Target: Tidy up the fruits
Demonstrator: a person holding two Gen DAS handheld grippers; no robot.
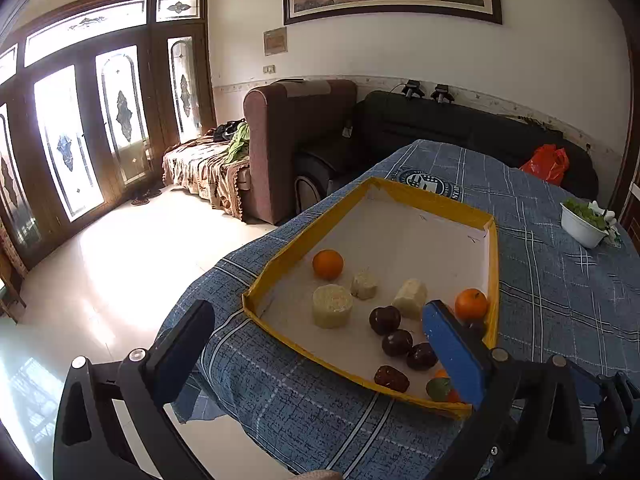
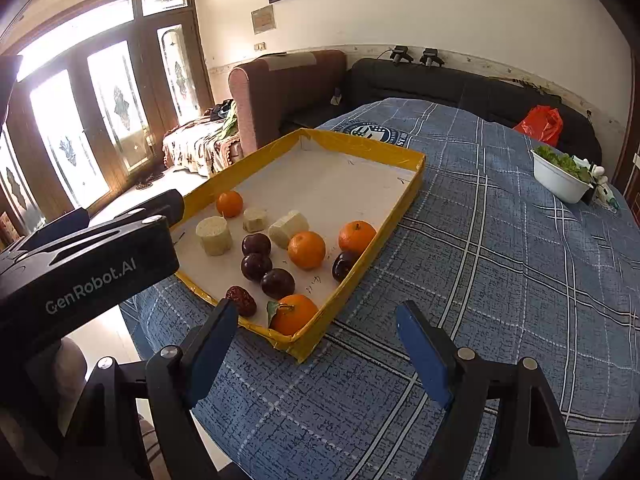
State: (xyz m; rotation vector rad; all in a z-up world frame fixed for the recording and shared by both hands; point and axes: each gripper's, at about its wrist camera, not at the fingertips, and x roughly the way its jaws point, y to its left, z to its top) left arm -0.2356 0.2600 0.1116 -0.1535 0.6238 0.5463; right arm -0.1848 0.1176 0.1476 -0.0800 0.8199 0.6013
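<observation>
A yellow-rimmed tray lies on the blue plaid table. It holds several oranges, several dark plums, a dark red date and three pale corn chunks. My left gripper is open and empty at the tray's near left corner; it also shows in the right wrist view. My right gripper is open and empty over the cloth, just short of the tray's near corner.
A white bowl of greens stands at the table's right side. A red plastic bag lies on the black sofa behind. The table edge drops to the tiled floor on the left.
</observation>
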